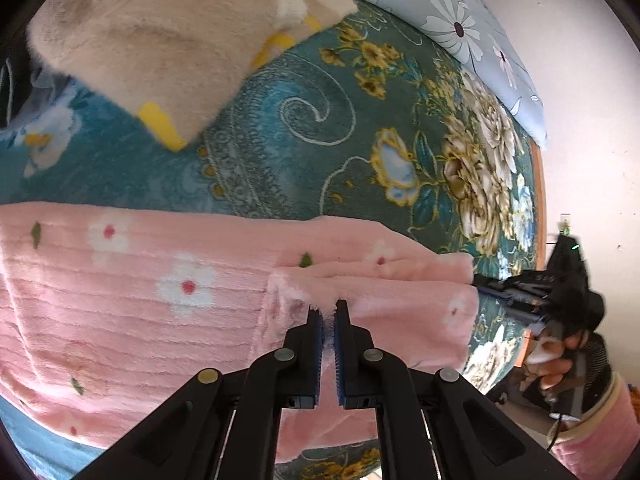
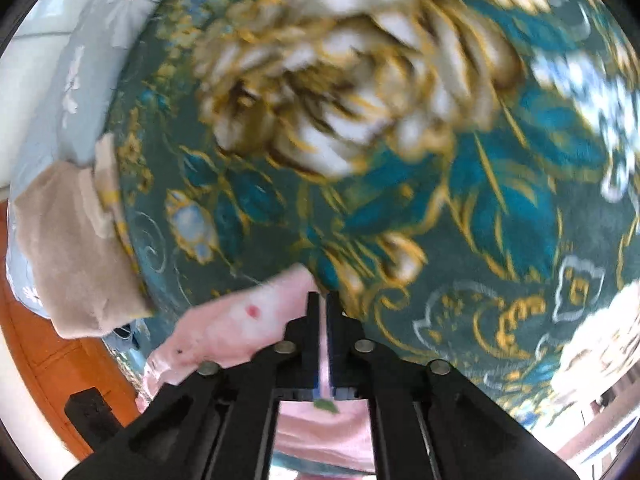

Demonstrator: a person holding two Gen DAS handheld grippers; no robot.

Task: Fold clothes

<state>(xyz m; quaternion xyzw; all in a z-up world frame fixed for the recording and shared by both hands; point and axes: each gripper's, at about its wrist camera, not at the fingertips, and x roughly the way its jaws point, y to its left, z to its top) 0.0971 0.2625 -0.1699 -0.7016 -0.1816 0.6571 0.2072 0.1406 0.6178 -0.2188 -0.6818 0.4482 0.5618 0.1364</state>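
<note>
Right wrist view blurred; bedspread (image 2: pixel 460 208) pattern smeared. Pink garment (image 1: pixel 140 300) cut off at left frame edge, its lower part hidden behind left gripper (image 1: pixel 328 308). Open bedspread beyond the folded edge; beige garment (image 1: pixel 140 40) well apart, pillow (image 1: pixel 472 28) at far edge. Pink fleece, white flowers, lying flat on bed. Left gripper clamped on the hem; right gripper (image 2: pixel 323 298) pinching a corner.

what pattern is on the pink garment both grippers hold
Small white flowers with red centres and green leaves on the pink garment; clearest in the left wrist view.
</note>
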